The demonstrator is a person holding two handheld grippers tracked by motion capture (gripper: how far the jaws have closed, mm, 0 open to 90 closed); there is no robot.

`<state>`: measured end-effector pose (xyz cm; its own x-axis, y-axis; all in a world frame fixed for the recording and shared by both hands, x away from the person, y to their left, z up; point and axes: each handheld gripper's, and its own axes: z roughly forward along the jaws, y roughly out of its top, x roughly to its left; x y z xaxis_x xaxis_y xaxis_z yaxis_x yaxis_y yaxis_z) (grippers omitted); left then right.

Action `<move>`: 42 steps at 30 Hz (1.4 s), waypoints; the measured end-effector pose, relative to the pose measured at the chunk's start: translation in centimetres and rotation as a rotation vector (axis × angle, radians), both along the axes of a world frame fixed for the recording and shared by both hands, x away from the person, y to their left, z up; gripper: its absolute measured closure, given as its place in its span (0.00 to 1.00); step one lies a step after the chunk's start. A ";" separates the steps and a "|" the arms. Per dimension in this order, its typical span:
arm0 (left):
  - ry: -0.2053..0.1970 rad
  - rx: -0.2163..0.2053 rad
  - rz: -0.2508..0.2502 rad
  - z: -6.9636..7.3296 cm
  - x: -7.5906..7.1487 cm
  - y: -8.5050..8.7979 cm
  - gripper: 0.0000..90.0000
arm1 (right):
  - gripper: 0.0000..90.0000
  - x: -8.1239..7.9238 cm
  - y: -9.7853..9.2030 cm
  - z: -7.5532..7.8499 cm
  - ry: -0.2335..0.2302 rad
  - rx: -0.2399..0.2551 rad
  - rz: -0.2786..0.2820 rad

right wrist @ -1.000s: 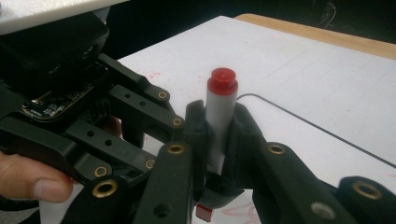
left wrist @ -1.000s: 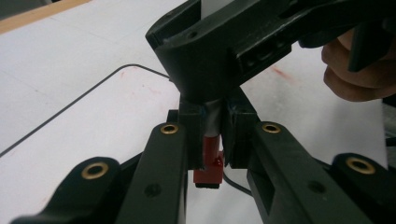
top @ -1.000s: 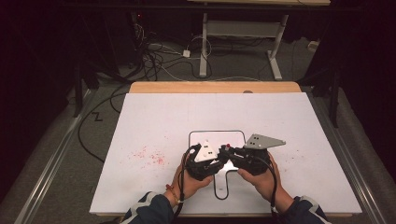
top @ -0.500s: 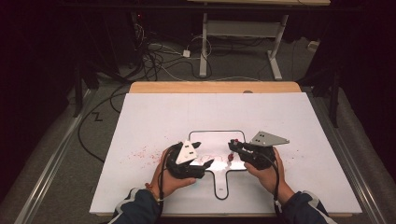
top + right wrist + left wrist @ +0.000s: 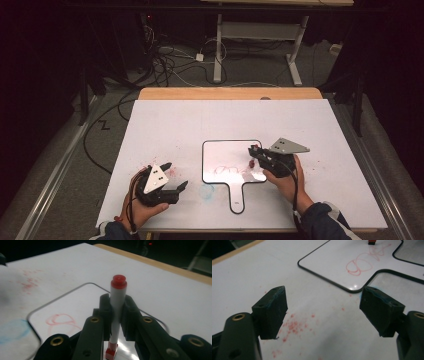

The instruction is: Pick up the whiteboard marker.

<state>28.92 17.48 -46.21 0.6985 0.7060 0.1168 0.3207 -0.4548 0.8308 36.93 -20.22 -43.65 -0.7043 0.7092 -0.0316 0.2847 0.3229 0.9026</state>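
Nearest to us, our left gripper (image 5: 169, 186) has pulled away from the small whiteboard (image 5: 220, 152) since a second ago: then both grippers sat close together over the board, and now the left one rests on the white tabletop (image 5: 180, 120) well to the left of the board, near a scatter of red specks (image 5: 293, 326). Its fingers (image 5: 272, 311) have just been opening and stand wide apart with nothing between them. We judge that it has let go of whatever it was steadying at the board, likely the marker's cap, though no loose cap can be made out. Just left of the board's handle (image 5: 237, 197) lies a pale blue smudge (image 5: 207, 190). Farther on, at the board's right edge, our right gripper (image 5: 256, 154) has its fingers clamped on the red marker (image 5: 116, 312), which stands upright between them, its red butt end up and its tip down at the board. On the board beside it is a red scribble (image 5: 227, 171). This suggests that the marker is uncapped and the right hand alone does the writing, while the left waits aside.
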 end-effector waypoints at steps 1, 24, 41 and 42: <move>0.002 0.006 0.005 -0.2 -0.1 0.2 0.24 | 0.91 0.0 0.6 -0.1 0.011 0.017 0.016; 0.027 0.024 -0.039 -0.5 -0.2 0.2 0.24 | 0.91 0.3 -0.8 1.1 0.026 -0.120 -0.057; 0.020 0.032 -0.056 -0.5 -0.3 0.2 0.23 | 0.91 -1.2 -0.6 0.8 -0.007 -0.126 0.009; 0.021 0.030 -0.056 -0.5 -0.3 0.3 0.23 | 0.91 -1.1 -1.0 0.8 -0.030 -0.155 -0.004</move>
